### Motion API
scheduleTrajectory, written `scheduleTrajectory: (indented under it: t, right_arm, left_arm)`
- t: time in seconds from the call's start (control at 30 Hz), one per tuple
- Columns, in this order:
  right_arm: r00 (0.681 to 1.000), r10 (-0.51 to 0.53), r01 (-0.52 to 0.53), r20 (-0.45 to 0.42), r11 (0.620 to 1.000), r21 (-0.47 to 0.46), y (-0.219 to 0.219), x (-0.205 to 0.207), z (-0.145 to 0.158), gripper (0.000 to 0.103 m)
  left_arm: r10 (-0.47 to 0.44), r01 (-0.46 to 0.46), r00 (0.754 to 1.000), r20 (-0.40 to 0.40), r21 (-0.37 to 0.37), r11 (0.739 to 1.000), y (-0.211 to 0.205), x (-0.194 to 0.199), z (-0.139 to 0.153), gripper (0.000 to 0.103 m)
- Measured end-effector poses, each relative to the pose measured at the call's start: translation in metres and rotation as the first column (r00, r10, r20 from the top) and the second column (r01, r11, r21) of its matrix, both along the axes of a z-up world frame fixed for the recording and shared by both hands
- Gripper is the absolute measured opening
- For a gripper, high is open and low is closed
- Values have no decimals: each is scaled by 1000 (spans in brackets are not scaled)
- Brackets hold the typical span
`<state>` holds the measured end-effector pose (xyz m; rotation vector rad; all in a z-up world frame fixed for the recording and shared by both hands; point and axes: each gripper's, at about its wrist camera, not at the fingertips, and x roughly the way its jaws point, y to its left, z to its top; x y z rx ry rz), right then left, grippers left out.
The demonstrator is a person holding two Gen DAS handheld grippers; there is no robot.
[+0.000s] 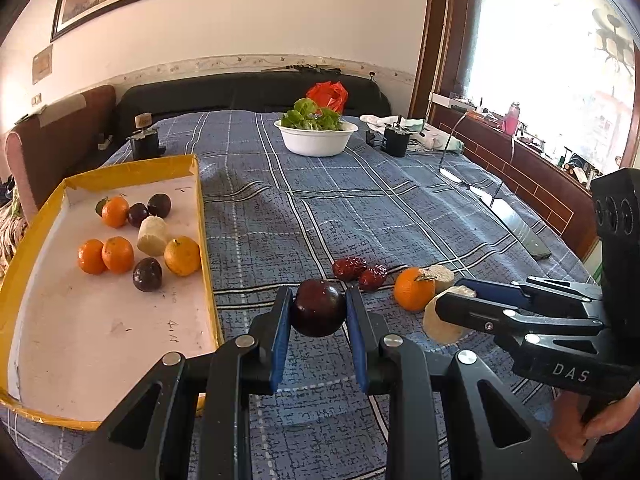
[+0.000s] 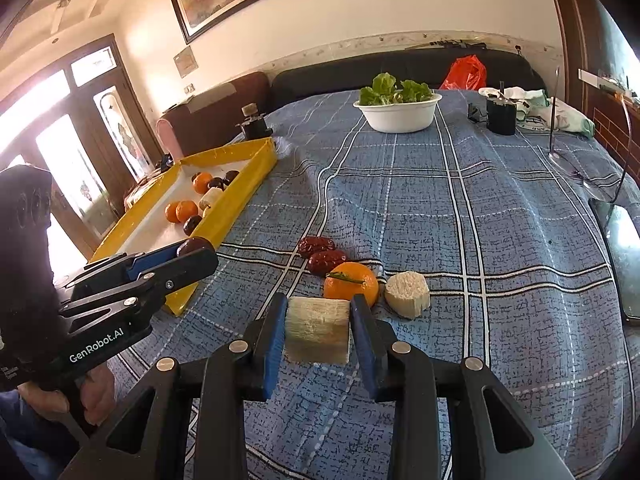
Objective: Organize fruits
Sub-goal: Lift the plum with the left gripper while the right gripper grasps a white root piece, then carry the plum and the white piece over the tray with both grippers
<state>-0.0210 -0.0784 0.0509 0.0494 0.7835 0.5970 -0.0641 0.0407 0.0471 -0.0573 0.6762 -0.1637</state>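
Observation:
My left gripper is shut on a dark purple plum, just right of the yellow-rimmed tray. The tray holds several oranges, plums and a pale sugarcane piece. My right gripper is shut on a pale sugarcane chunk above the blue plaid cloth. On the cloth lie two red dates, an orange and another sugarcane piece. In the left wrist view the right gripper sits beside the orange.
A white bowl of lettuce stands at the back of the table, with a black holder and cloths to its right. A phone and glasses lie at the right edge. A dark sofa runs behind the table.

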Motion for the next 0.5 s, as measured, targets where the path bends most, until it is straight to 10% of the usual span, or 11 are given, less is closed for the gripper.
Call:
scheduleTrajectory:
  t: [0.5]
  right_arm:
    - [1000,-9,10,-14,999,53,-6,-1,5,35]
  left_arm:
    - [17,-17,1000,12,5,1000,6,-5,4,26]
